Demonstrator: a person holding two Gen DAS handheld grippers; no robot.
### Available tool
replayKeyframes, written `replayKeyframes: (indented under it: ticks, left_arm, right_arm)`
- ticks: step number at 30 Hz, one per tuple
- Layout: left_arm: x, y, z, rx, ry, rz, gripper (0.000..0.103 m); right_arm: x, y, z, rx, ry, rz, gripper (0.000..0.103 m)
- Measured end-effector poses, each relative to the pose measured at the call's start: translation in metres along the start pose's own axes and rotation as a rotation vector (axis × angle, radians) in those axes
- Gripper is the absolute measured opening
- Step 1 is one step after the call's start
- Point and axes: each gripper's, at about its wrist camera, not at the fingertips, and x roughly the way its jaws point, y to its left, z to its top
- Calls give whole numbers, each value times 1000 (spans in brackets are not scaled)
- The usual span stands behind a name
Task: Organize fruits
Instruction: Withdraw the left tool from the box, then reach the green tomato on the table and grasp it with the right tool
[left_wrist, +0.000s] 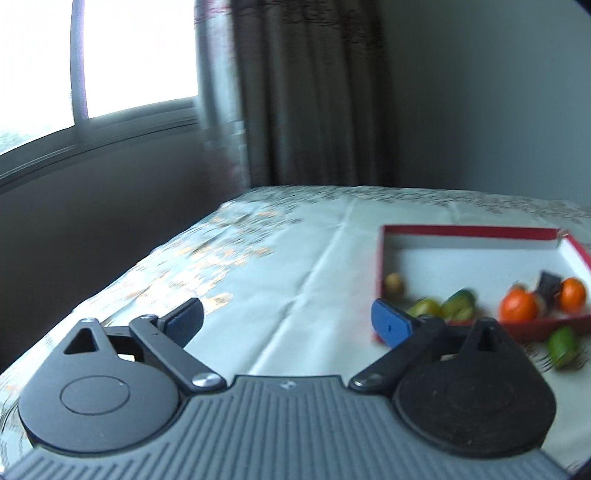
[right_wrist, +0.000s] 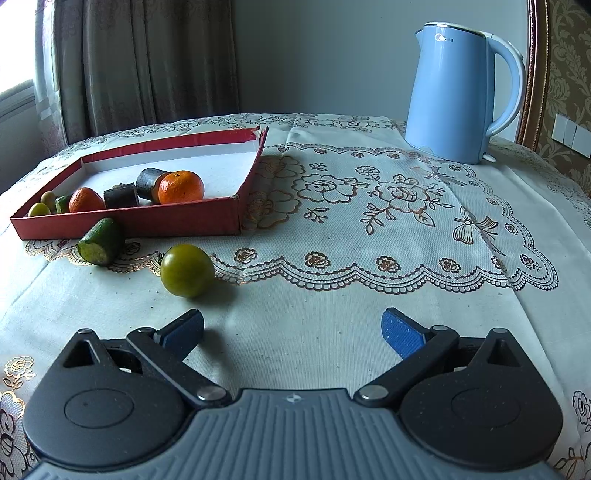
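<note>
From my left wrist camera, my left gripper (left_wrist: 288, 321) hangs with its jaws wide apart and nothing between them, above a pale patterned tablecloth (left_wrist: 295, 266); this view is blurred. Ahead and to its right sits a shallow red box (left_wrist: 469, 232) with a white floor. Going left to right in the right wrist view, the same red box (right_wrist: 129, 221) holds a small yellow-green fruit (right_wrist: 39, 209) at its near left corner, a green piece beside it, an orange (right_wrist: 85, 199), two dark cylindrical pieces, and a second orange (right_wrist: 181, 187). So I judge the sorting well underway, with most fruit already inside. Two items are left on the cloth: a green cut cylinder (right_wrist: 100, 241) lying touching or just beside the box's front wall, and, further right and nearer me, a round green fruit (right_wrist: 187, 270). My right gripper (right_wrist: 291, 328) is also spread open and empty, near that round fruit. Far right stands a blue kettle (right_wrist: 458, 92), well apart.
</note>
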Motion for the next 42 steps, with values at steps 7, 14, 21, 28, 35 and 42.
replayKeyframes:
  ticks: [7,14,21,28,35,42]
  left_arm:
    - [18,19,-24,-49,42,28,99]
    - [31,27,-32,-86,129,-20,103]
    - [36,38,-34,-146,167,-16,103]
    - [36,35,-35,-130,166,-7,103]
    - [33,35,-34,-130,144,-9,103]
    - [33,34,-35,-133,148,-7,103]
  right_arm:
    - [-7,8,-2,-51,-27,0,103]
    - [-27,28,-8,-139,-126,70,103]
    - [-36,49,-3,-216,-185,58,103]
    - [-34,54,6,-234,-207,72,103]
    - [-20,58,12,-256,-156,100,90]
    - [1,56,16,-238,-86,137,66]
